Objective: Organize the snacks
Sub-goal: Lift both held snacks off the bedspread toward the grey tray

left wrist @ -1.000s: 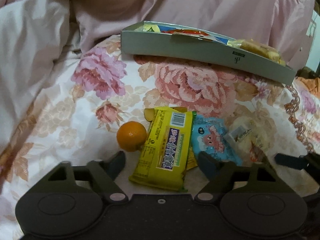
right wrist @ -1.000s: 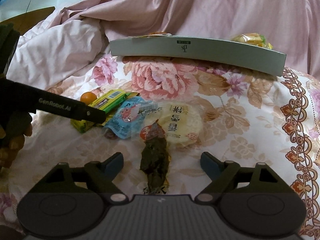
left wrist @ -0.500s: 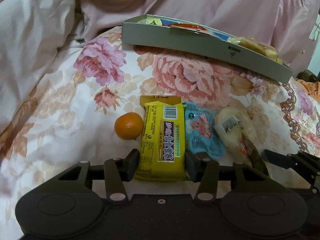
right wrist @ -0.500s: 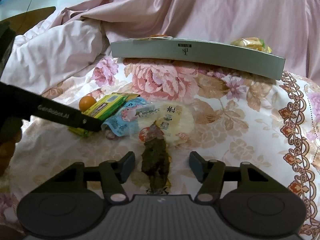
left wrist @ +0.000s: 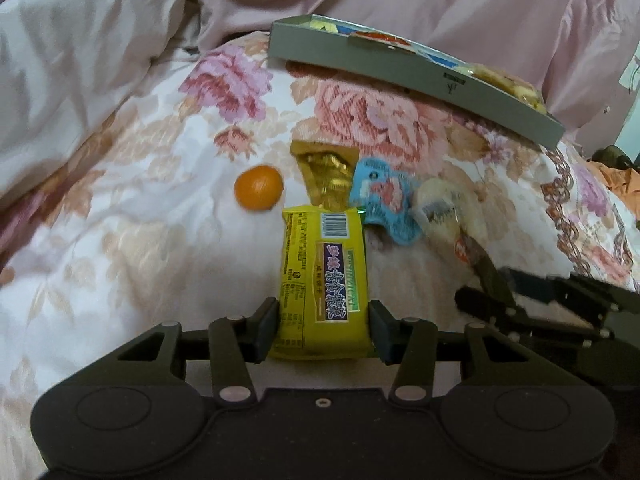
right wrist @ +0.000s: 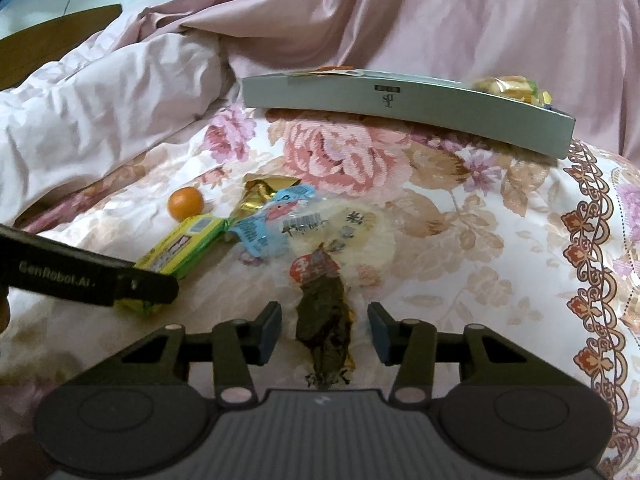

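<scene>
My left gripper (left wrist: pixel 322 332) is shut on the near end of a yellow snack packet (left wrist: pixel 324 272), lifted clear of a gold wrapper (left wrist: pixel 326 172). In the right wrist view the yellow packet (right wrist: pixel 180 246) sits behind a left finger (right wrist: pixel 100 282). My right gripper (right wrist: pixel 324 330) is closing on a dark brown snack packet (right wrist: pixel 324 312), with the pads at the wrapper's sides. Beyond it lie a round pale cracker pack (right wrist: pixel 360 232), a blue packet (right wrist: pixel 260 224) and a small orange (right wrist: pixel 185 202). The grey box (right wrist: pixel 400 100) with several snacks stands at the back.
Everything rests on a floral bedspread (left wrist: pixel 140 220). A bunched pink quilt (left wrist: pixel 80 60) rises at the left and behind the box. The bedspread's patterned border (right wrist: pixel 592 280) runs down the right side. A wooden edge (right wrist: pixel 48 40) shows at the far left.
Both grippers' jaws have closed in, the left onto the yellow packet and the right around the dark packet. The left gripper pulled the yellow packet back, uncovering the gold wrapper.
</scene>
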`<state>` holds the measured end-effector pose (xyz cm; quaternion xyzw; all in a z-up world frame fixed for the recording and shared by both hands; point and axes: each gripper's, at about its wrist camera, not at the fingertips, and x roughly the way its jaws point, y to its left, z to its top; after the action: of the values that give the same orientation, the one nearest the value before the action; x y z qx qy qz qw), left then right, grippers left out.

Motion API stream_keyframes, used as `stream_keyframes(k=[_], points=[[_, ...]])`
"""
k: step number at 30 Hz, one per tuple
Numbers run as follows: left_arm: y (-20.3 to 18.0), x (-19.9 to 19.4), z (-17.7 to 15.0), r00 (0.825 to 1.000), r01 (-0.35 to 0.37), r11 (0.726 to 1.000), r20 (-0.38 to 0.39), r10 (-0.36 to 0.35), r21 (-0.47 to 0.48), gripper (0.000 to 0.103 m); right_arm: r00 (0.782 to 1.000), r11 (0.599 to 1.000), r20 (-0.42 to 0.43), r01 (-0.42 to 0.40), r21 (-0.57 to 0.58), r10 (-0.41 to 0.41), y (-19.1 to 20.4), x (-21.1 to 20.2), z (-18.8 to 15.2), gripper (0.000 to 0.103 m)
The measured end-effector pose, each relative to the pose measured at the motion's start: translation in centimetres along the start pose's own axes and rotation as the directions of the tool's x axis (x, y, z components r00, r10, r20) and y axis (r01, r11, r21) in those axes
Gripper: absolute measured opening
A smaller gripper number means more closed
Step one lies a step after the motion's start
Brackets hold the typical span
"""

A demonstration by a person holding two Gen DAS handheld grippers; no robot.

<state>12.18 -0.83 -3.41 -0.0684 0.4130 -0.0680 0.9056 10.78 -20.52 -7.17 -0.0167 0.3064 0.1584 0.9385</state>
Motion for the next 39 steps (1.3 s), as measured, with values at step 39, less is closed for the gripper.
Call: stream_keyframes(k=[39], points=[[-1.8, 1.1, -0.5, 0.999, -0.030, 0.980, 0.042, 0.022, 0.197, 0.051, 1.000, 0.991, 0.026, 0.008, -0.131, -0.004, 1.5, 0.8, -0.7, 0.051]])
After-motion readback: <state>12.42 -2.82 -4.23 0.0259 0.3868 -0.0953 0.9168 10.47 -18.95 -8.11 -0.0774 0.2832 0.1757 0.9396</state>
